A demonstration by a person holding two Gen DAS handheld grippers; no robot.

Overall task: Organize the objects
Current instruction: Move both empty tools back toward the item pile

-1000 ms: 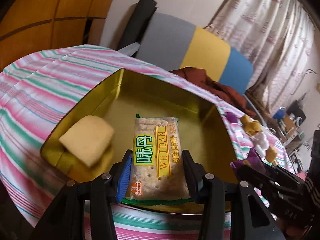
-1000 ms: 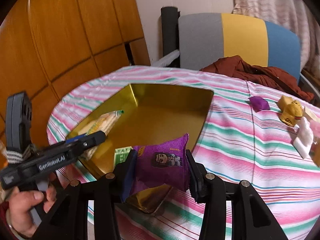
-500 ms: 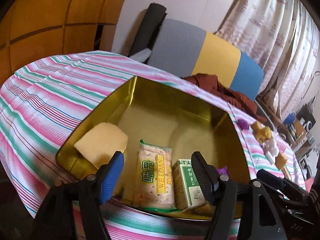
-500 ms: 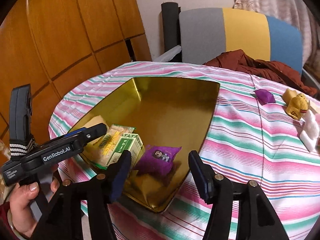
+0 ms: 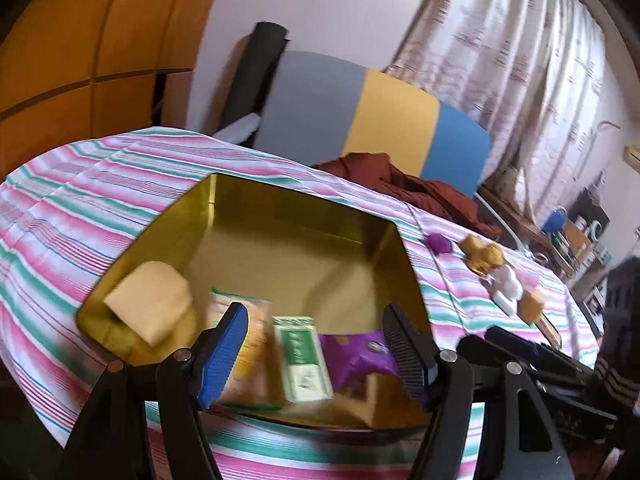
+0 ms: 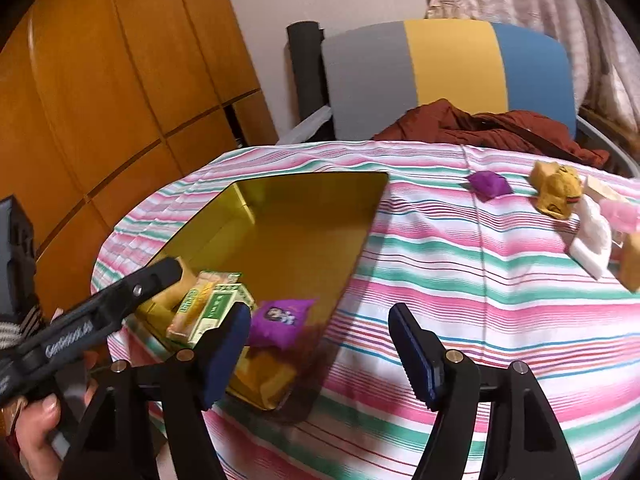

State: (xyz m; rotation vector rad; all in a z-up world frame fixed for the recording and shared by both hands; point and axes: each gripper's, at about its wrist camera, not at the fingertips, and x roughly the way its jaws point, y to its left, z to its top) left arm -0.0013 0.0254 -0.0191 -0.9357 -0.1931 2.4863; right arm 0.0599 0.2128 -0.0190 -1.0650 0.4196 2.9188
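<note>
A gold tin tray sits on the striped table. In its near end lie a pale yellow block, a cracker pack, a green box and a purple snack bag. My left gripper is open and empty above the tray's near edge. My right gripper is open and empty, above the tray's near right corner.
On the cloth to the right lie a small purple pouch, a tan toy, a white piece and a tan block. A grey, yellow and blue chair with brown cloth stands behind the table.
Both grippers have opened, leaving the cracker pack and the purple snack bag in the tray, and have drawn back and up. The right gripper has shifted to the right.
</note>
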